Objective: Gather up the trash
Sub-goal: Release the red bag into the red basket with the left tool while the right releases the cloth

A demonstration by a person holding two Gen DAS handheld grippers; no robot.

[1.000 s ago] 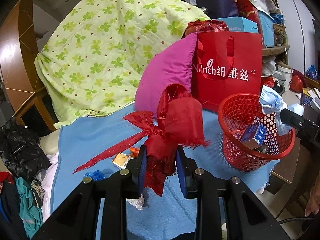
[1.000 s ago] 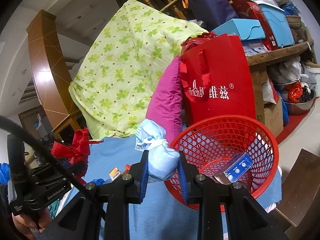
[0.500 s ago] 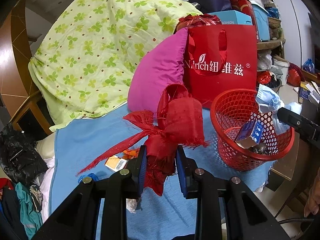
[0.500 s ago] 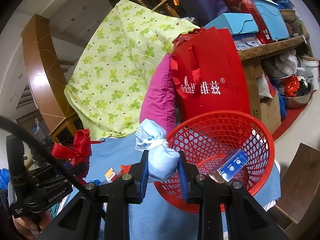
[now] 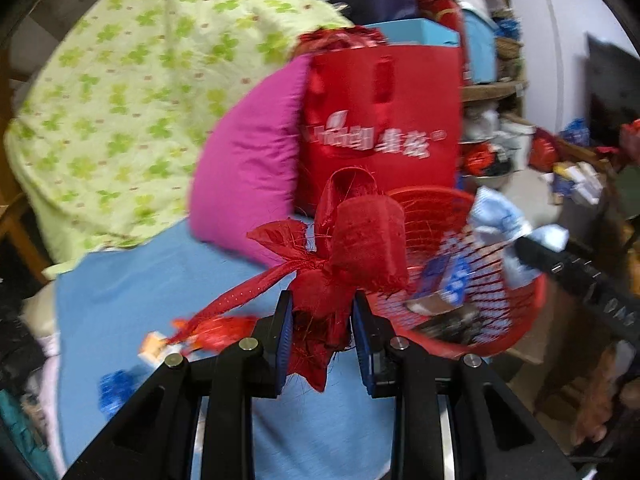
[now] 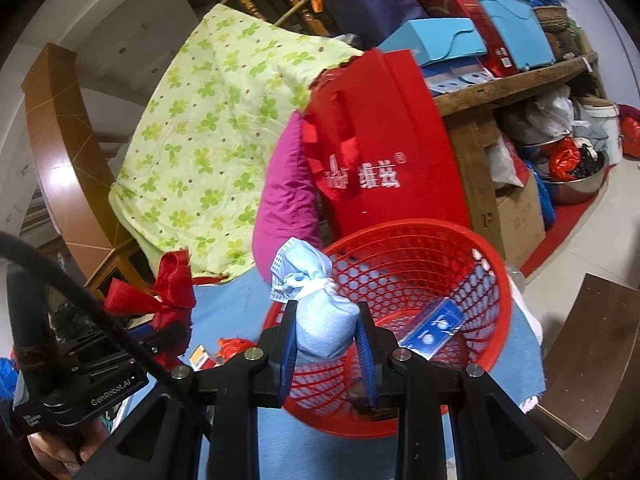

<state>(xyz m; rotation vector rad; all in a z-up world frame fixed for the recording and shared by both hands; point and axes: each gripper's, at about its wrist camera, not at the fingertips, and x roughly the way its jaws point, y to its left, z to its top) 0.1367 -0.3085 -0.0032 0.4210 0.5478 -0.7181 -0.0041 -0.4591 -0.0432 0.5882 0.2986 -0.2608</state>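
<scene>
While both grippers carry trash, the basket (image 6: 404, 300) decides the next move. Right gripper (image 6: 326, 334): jaws nearly closed, clamped on a blue mask bundle (image 6: 316, 300) that stands upright, long axis vertical, knot uppermost, already over the near rim; basket lies directly ahead and below. Left gripper (image 5: 322, 332): jaws narrowly parted, pinching a red ribbon bow (image 5: 352, 252), tail trailing left; basket (image 5: 460, 280) lies ahead to its right. Judgement: right hand is nearer, likely releases first.
</scene>
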